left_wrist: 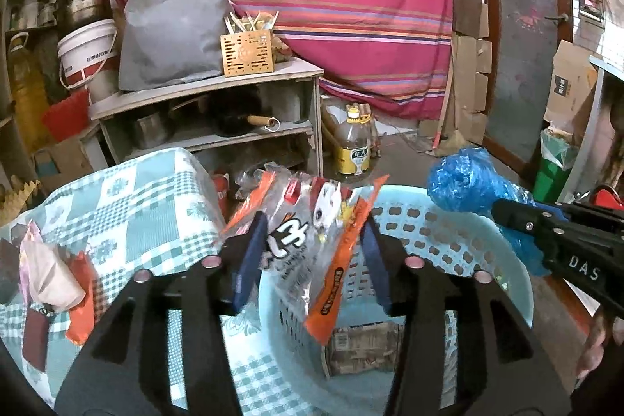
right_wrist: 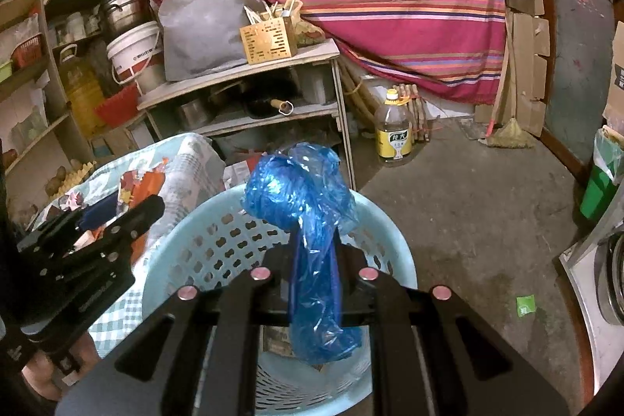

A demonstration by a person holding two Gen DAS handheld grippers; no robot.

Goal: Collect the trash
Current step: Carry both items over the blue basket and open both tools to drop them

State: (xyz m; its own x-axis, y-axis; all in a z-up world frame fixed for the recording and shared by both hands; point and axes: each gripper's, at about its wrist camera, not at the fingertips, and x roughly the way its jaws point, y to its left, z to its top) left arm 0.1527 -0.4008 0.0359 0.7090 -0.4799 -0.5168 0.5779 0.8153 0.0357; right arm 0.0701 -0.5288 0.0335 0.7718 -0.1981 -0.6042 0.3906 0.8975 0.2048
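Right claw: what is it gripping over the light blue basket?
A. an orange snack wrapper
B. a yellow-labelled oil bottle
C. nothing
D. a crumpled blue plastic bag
D: in the right wrist view the right claw is shut on a crumpled blue plastic bag above the light blue basket; the orange-edged snack wrapper is in the left claw.

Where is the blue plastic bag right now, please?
The right gripper holds the blue plastic bag over the light blue basket.
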